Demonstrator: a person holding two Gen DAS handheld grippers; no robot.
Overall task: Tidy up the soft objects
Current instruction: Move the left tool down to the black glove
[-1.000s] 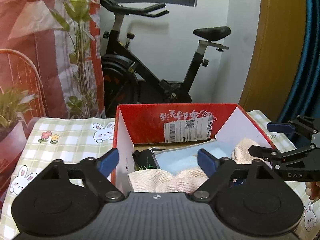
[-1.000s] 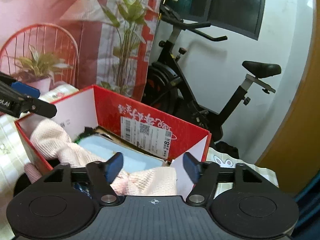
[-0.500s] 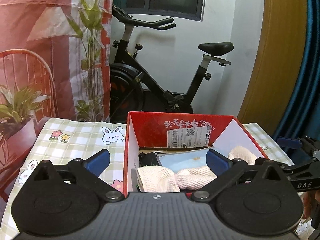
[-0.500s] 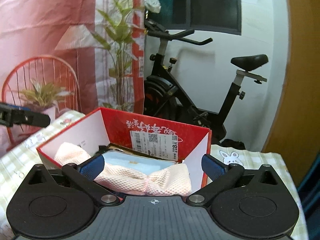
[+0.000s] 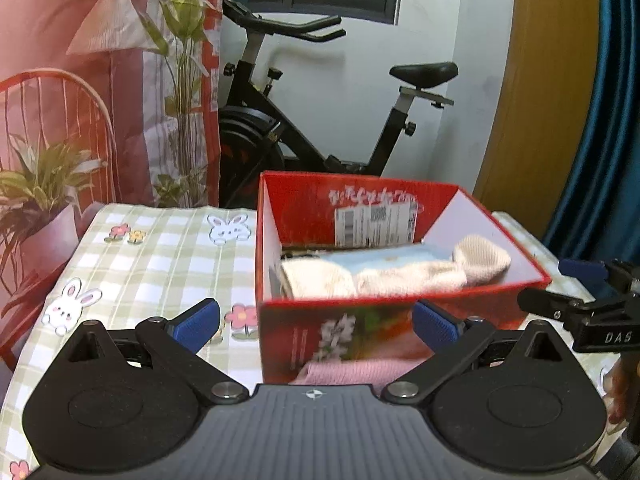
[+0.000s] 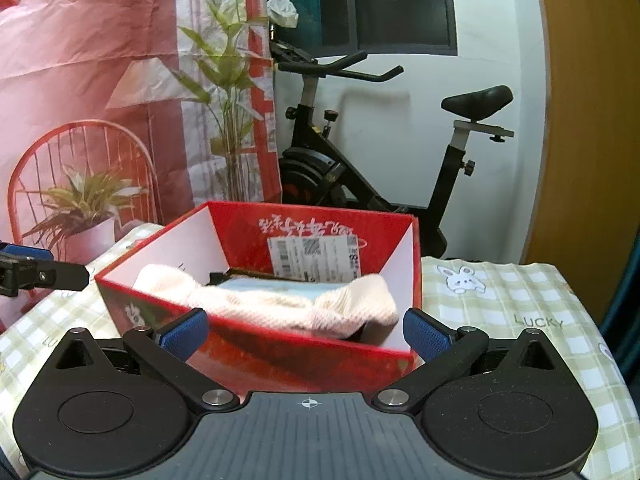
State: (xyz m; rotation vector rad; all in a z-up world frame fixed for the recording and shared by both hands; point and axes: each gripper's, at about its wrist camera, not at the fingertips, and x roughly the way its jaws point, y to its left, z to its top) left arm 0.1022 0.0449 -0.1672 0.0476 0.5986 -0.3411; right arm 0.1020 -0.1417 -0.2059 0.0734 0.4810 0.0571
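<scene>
One red box (image 5: 400, 320) stands at the bench's (image 5: 160, 256) far edge, holding one cream knit cloth (image 5: 392, 276) draped over one pale blue item (image 5: 372, 256). Two claws, left claw (image 5: 316, 322) and right claw (image 6: 306, 330), are both released, empty, short of the box. Only the left view shows pink fabric (image 5: 360, 372) against the box's near wall.

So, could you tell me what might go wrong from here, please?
1. The cream cloth lies across the red box, one end draped toward its corner; it could slide out if the box is bumped.
2. A pink cloth lies outside, against the box front; the open left gripper may knock the box when reaching for it.
3. The right gripper, also open, hovers close by; the two could collide.
</scene>
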